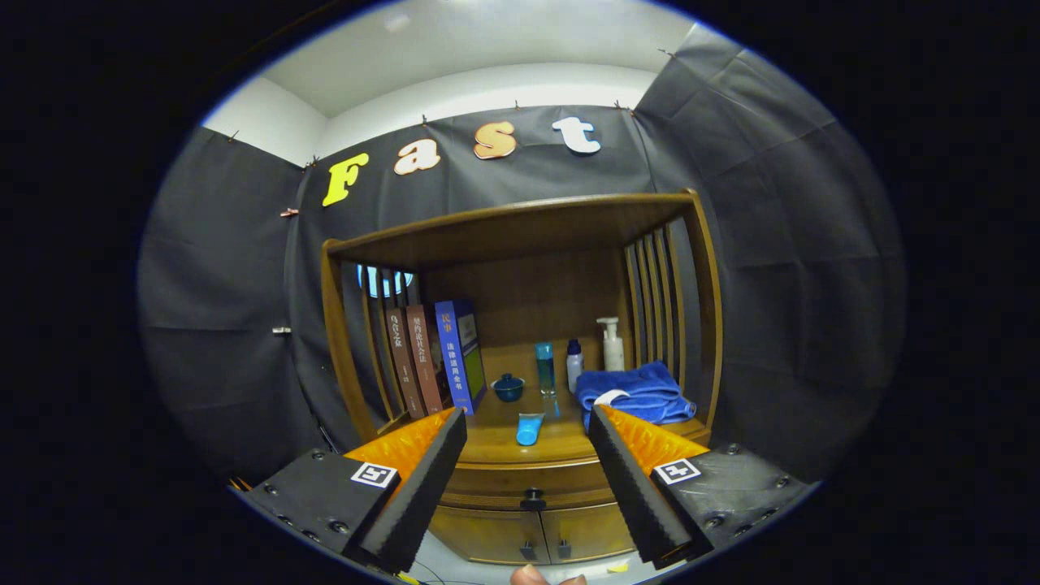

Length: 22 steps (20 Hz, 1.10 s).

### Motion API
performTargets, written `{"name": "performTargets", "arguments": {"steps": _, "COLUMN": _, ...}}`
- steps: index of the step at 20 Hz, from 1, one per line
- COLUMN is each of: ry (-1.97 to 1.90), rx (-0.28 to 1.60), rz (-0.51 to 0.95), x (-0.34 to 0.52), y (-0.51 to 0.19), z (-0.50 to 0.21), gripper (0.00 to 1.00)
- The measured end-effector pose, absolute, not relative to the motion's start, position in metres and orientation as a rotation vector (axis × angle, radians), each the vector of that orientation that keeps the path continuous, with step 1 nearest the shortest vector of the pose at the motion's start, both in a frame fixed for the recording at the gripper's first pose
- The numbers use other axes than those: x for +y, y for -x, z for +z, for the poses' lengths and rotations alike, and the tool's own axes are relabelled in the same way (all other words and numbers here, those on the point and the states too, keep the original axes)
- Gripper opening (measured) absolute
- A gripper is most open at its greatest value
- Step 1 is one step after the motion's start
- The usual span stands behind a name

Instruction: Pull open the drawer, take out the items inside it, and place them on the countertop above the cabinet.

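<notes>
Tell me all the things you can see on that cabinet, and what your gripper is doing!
cabinet: one, brown wood, ahead of the gripper
drawer knob: one, dark, drawer shut
books: four, brown and blue, upright on the countertop's left
small bowl: one, dark blue, beside the books
bottles: three, at the back
tube: one, light blue, near the front edge
towel: one, blue, folded on the right
gripper: one, open, holding nothing
</notes>
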<state>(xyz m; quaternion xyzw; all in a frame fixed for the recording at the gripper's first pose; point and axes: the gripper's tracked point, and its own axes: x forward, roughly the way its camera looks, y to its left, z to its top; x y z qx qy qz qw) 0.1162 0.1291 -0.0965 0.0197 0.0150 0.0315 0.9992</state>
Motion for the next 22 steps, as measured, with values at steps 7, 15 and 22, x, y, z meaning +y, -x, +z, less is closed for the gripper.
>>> {"name": "performTargets", "arguments": {"steps": 7, "ry": -0.045, "rx": 0.023, "rz": 0.137, "x": 0.155, "y": -0.090, "z": -0.059, "gripper": 0.99}}
{"name": "performTargets", "arguments": {"steps": 15, "ry": -0.022, "rx": 0.044, "rz": 0.139, "x": 0.158, "y": -0.091, "z": -0.070, "gripper": 0.99}}
{"name": "performTargets", "arguments": {"steps": 22, "ry": -0.013, "rx": 0.032, "rz": 0.131, "x": 0.158, "y": -0.091, "z": -0.066, "gripper": 0.99}}
